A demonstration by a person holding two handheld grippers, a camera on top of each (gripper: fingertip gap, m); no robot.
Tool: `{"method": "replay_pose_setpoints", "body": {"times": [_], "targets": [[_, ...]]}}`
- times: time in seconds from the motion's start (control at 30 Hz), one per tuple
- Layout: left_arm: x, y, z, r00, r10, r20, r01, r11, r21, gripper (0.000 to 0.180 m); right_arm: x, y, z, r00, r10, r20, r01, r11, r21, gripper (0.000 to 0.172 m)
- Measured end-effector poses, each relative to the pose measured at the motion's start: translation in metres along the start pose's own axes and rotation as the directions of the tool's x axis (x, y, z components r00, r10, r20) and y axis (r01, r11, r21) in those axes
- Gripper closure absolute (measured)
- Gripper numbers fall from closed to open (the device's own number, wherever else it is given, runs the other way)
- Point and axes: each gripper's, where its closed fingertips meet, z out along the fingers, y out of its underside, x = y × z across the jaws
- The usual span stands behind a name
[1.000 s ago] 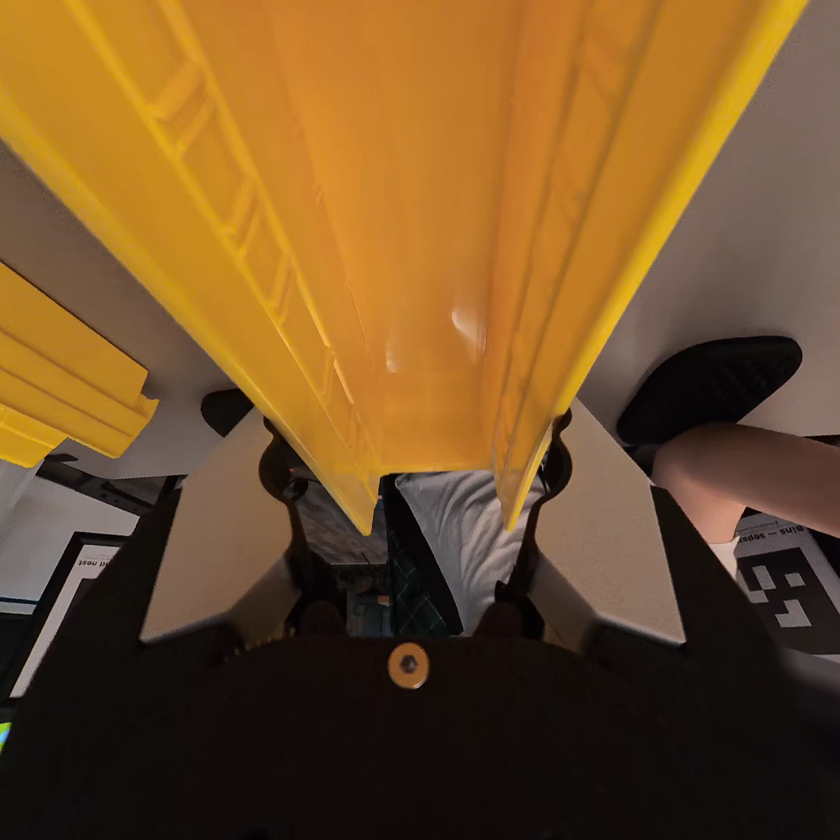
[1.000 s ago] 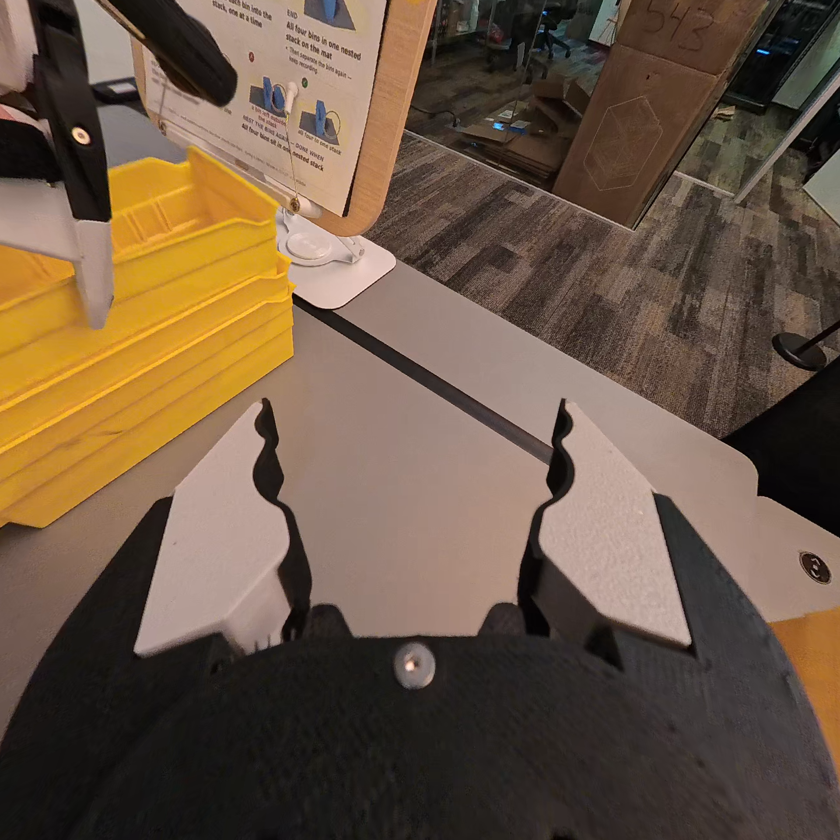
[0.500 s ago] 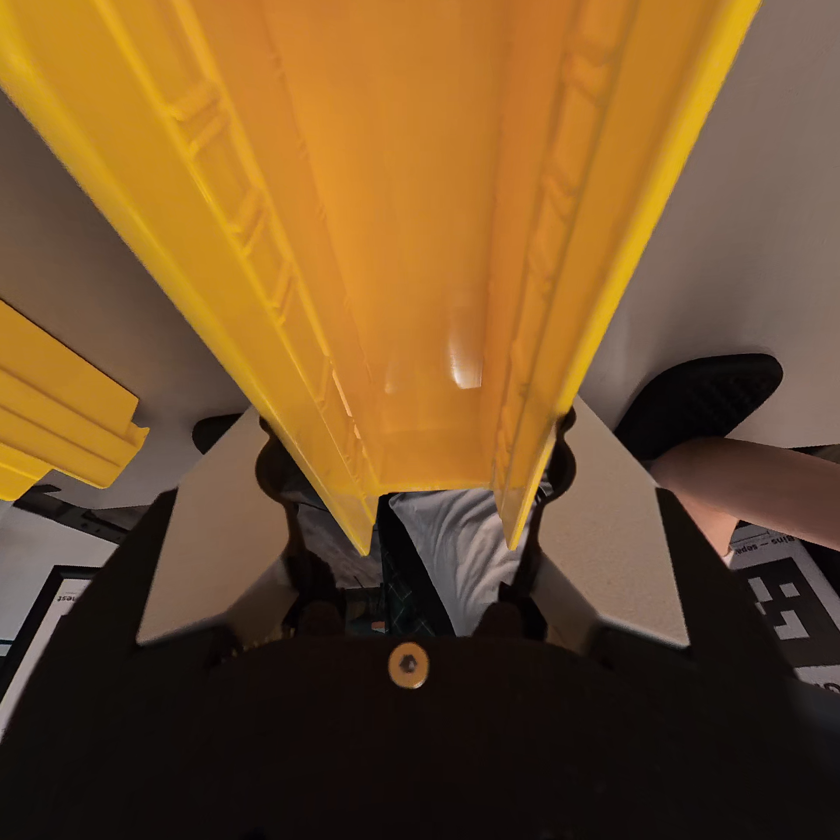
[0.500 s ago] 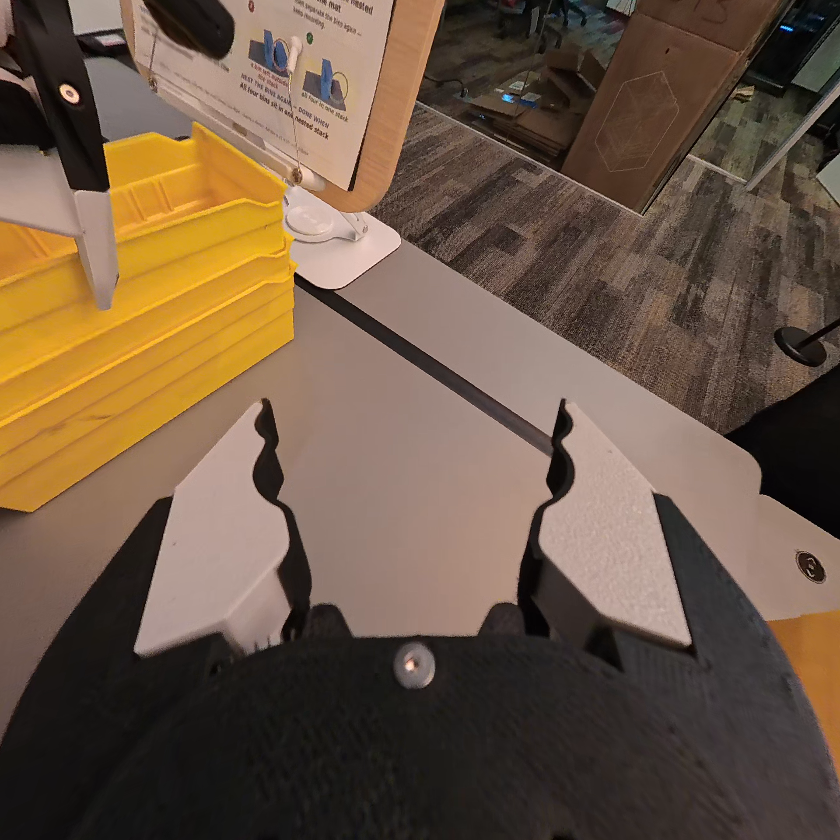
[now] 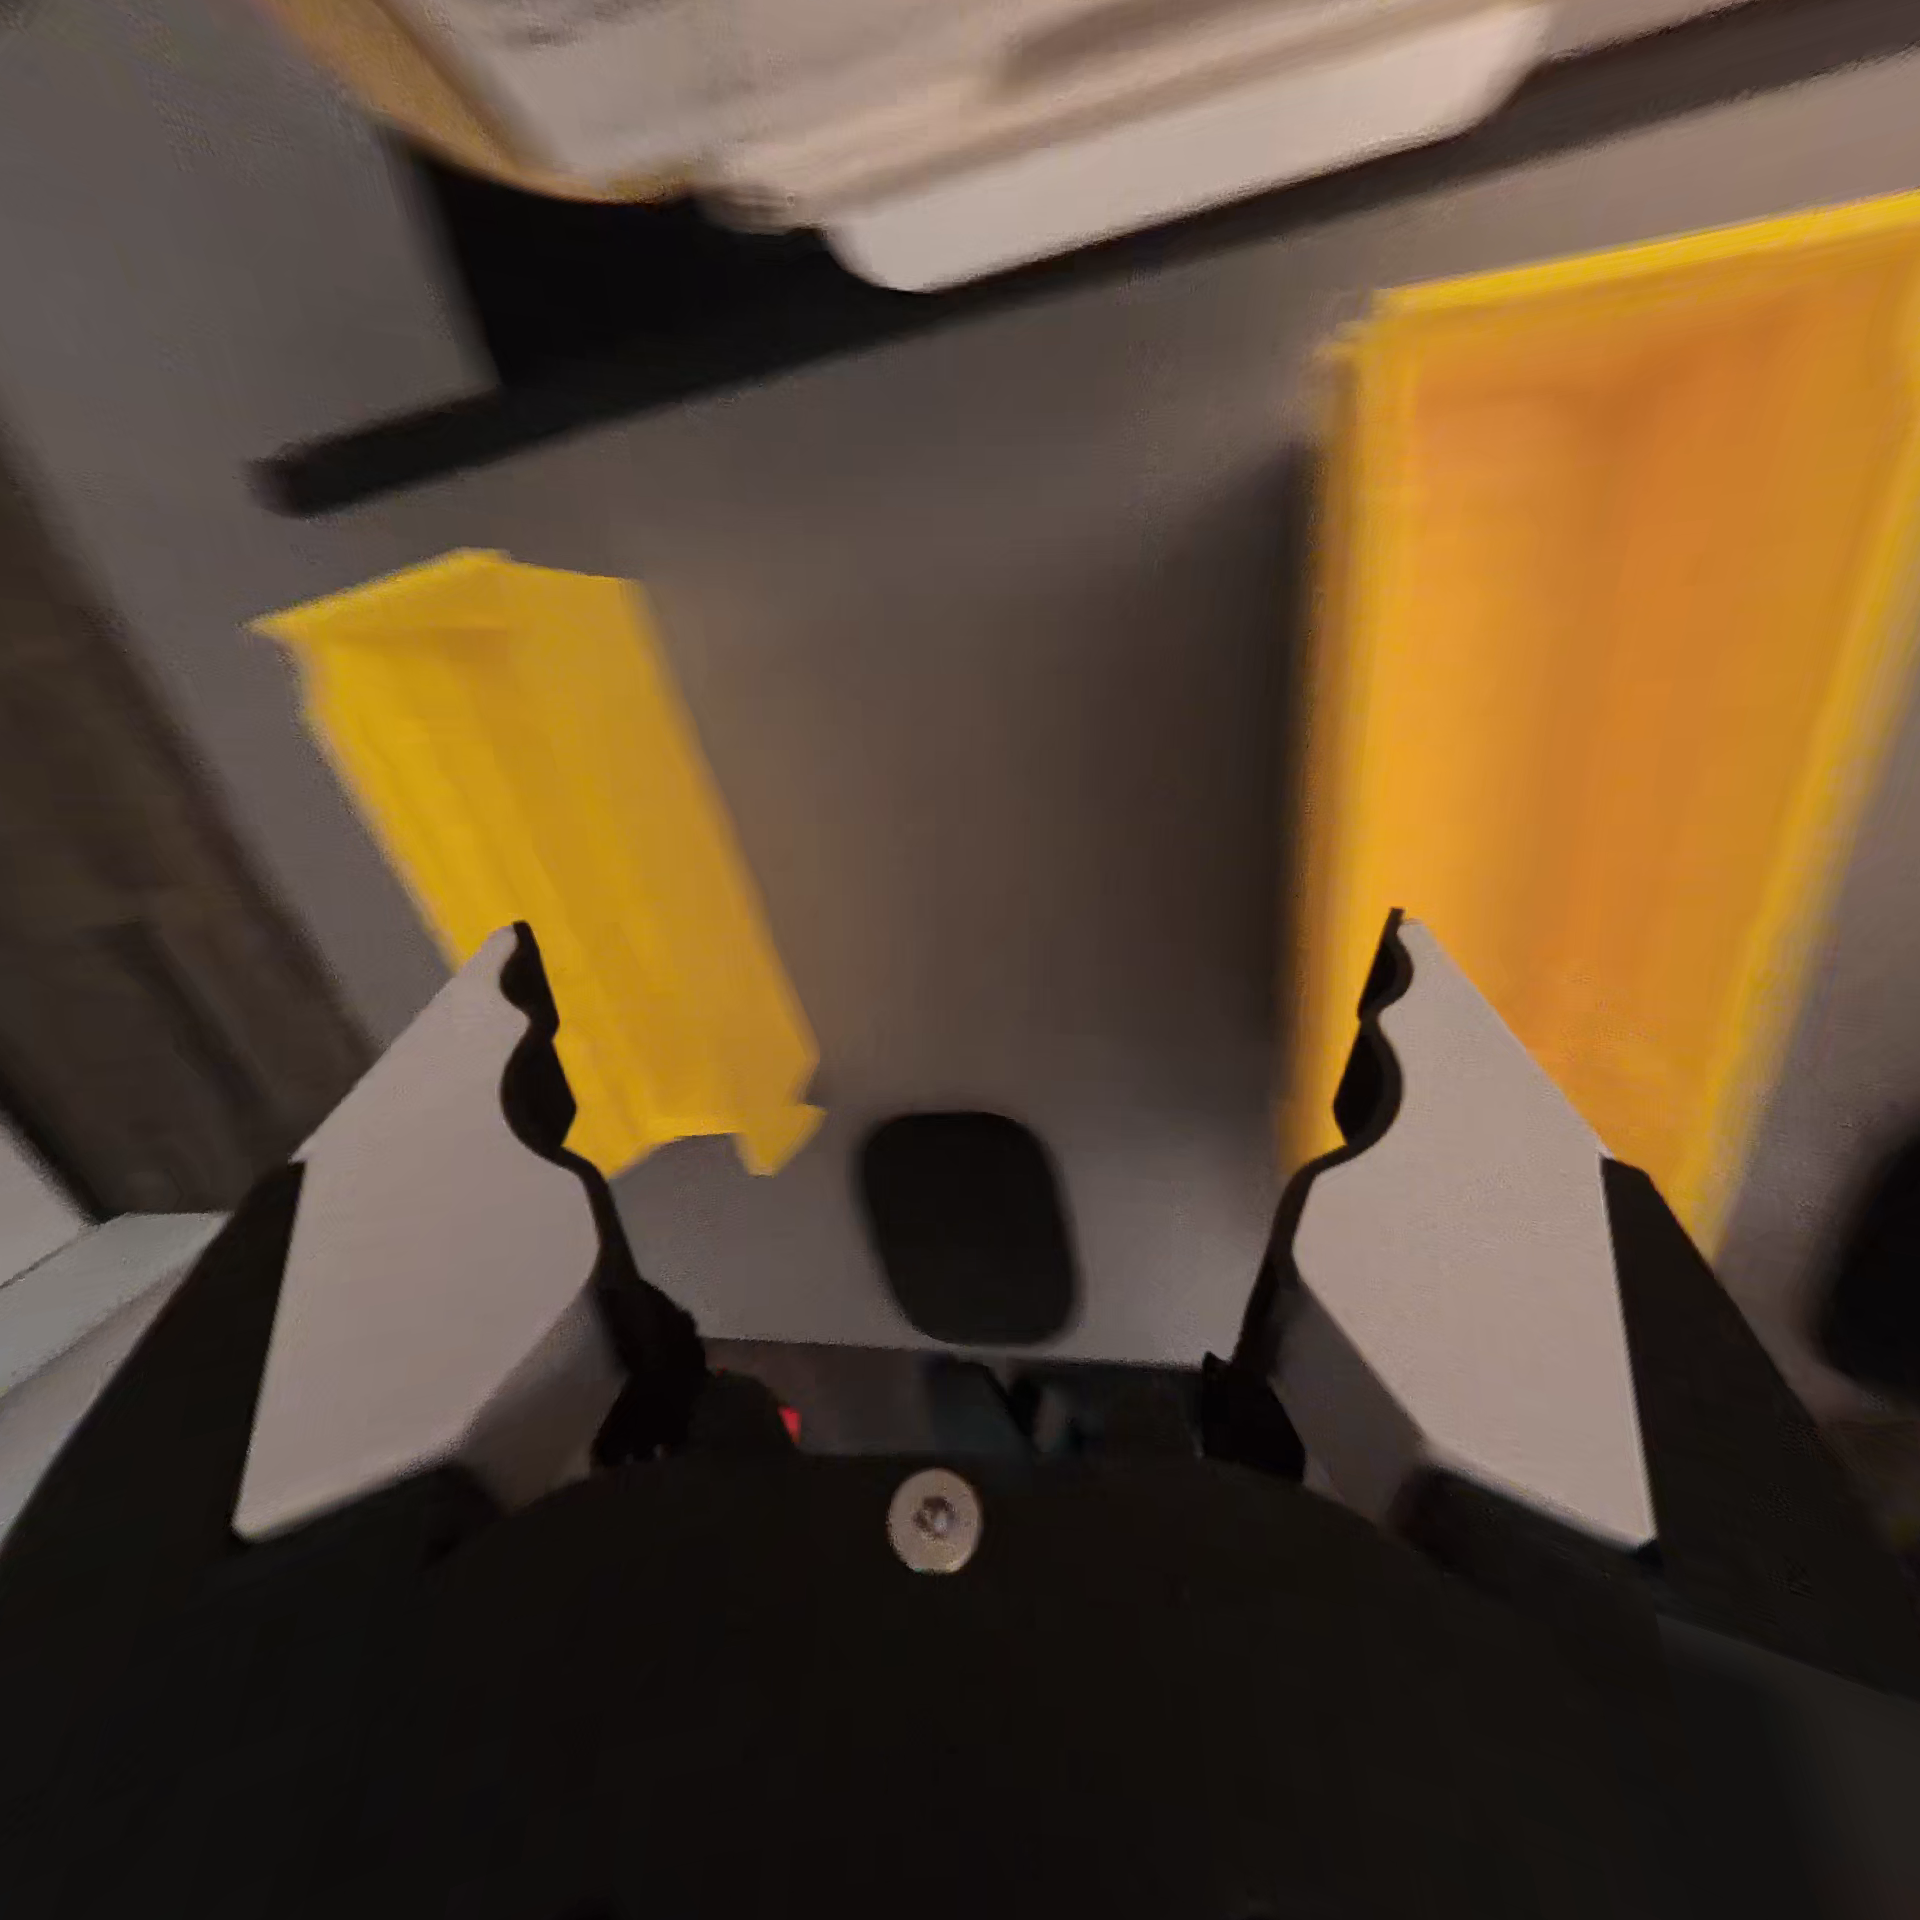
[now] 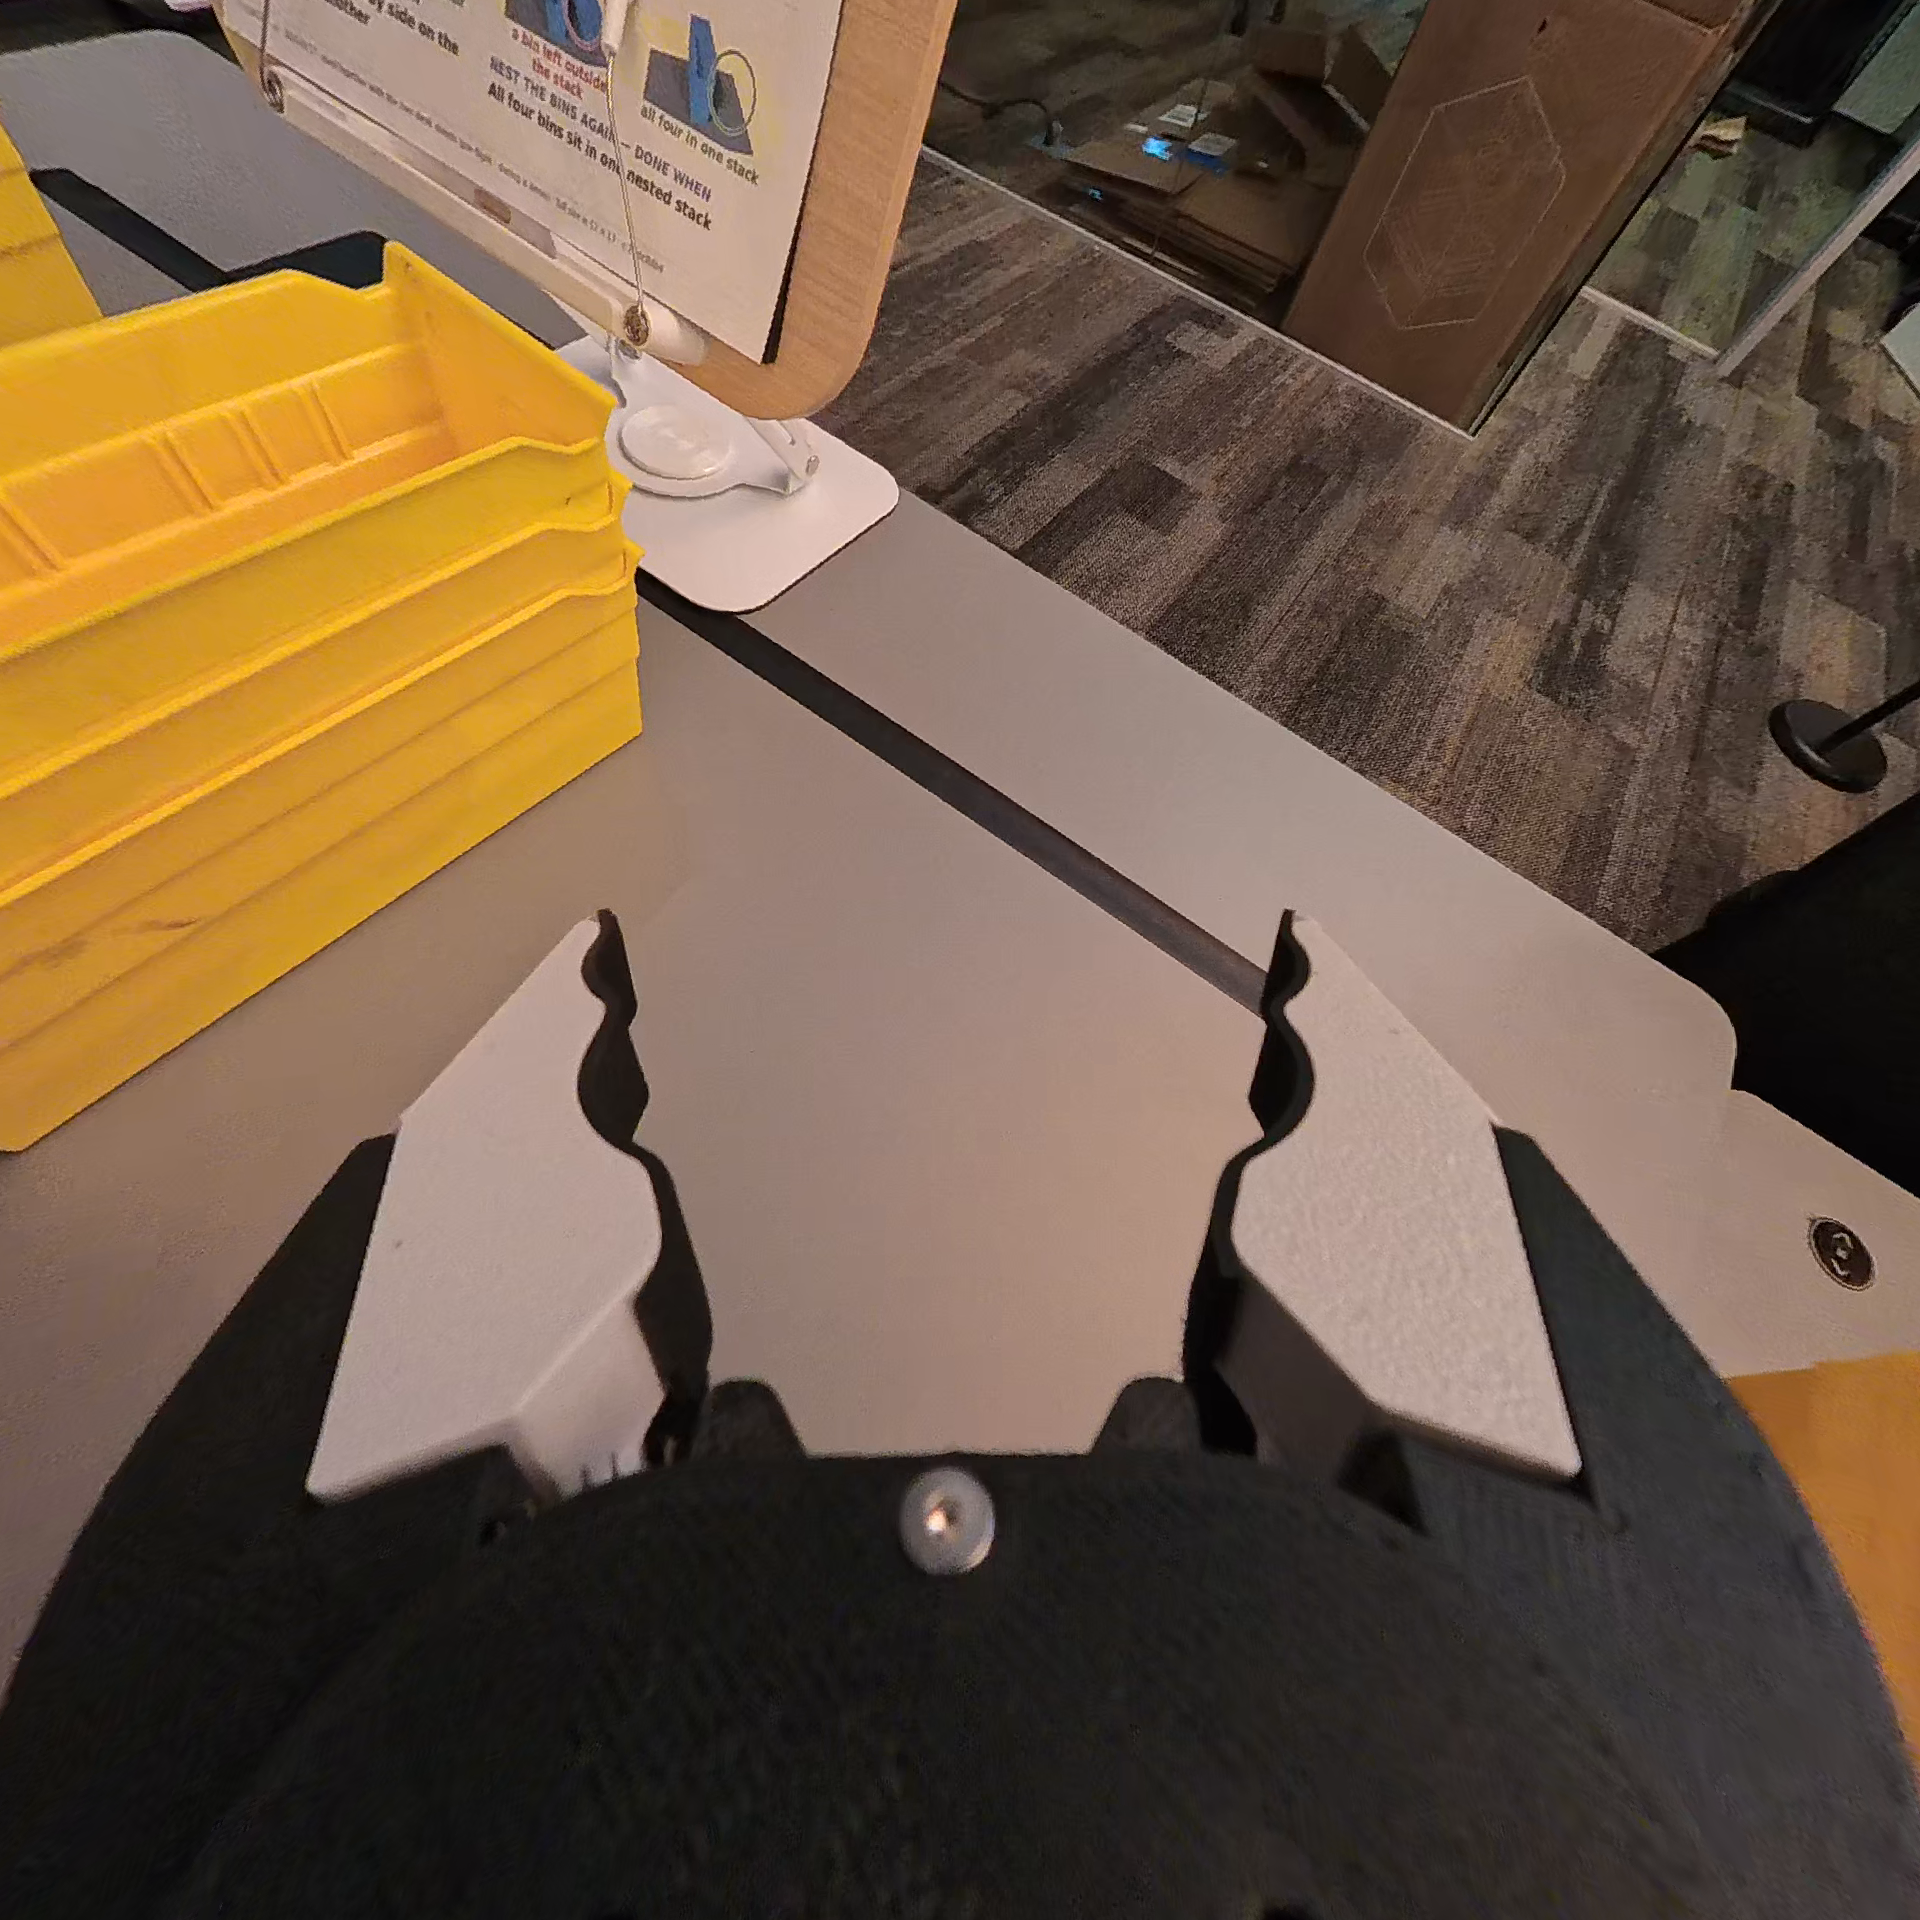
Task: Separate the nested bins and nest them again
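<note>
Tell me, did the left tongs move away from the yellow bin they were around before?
Yes. The left tongs have pulled off the stack of yellow bins, now to their right on the grey table. They are open around nothing.

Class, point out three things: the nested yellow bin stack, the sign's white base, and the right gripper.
Bin stack [image 6: 312, 727], right wrist view, front wall.
Sign base [image 6: 769, 520], right wrist view, flat plate.
Right gripper [image 6: 945, 925], right wrist view, midway between open fingertips.
</note>
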Motion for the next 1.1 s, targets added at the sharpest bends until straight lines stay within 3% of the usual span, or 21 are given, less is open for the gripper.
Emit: {"method": "replay_pose_setpoints", "body": {"times": [0.03, 0.13, 0.27, 0.4, 0.6, 0.8, 1.1], "targets": [[-0.029, 0.005, 0.006, 0.998, -0.005, 0.060, 0.003, 1.000, 0.023, 0.031, 0.001, 0.001, 0.000, 1.000, 0.001, -0.002, -0.001, 1.000, -0.002, 0.051], [-0.080, 0.039, 0.049, 0.996, -0.045, 0.077, 0.045, 0.999, -0.003, 0.030, 0.002, 0.003, 0.002, 1.000, 0.009, 0.002, -0.009, 1.000, -0.005, 0.051], [-0.117, 0.087, 0.123, 0.995, -0.082, 0.048, 0.085, 0.994, -0.064, 0.022, 0.002, 0.004, 0.004, 1.000, 0.002, 0.004, -0.002, 1.000, -0.009, 0.051], [-0.155, 0.112, 0.165, 0.988, -0.144, 0.060, 0.148, 0.986, -0.074, 0.022, 0.002, 0.005, 0.006, 1.000, -0.007, -0.005, 0.007, 1.000, -0.018, 0.051], [-0.161, 0.123, 0.193, 0.970, -0.231, -0.078, 0.224, 0.971, -0.083, 0.023, -0.003, 0.013, 0.017, 0.999, -0.047, -0.005, 0.047, 0.996, -0.073, 0.051], [-0.160, 0.120, 0.206, 0.966, -0.221, -0.132, 0.214, 0.975, -0.066, 0.043, -0.007, 0.017, 0.021, 0.997, -0.074, 0.004, 0.074, 0.993, -0.096, 0.051], [-0.156, 0.125, 0.207, 0.961, -0.240, -0.139, 0.226, 0.968, -0.108, 0.040, -0.006, 0.012, 0.017, 0.998, -0.068, 0.005, 0.068, 0.995, -0.072, 0.051]]}}
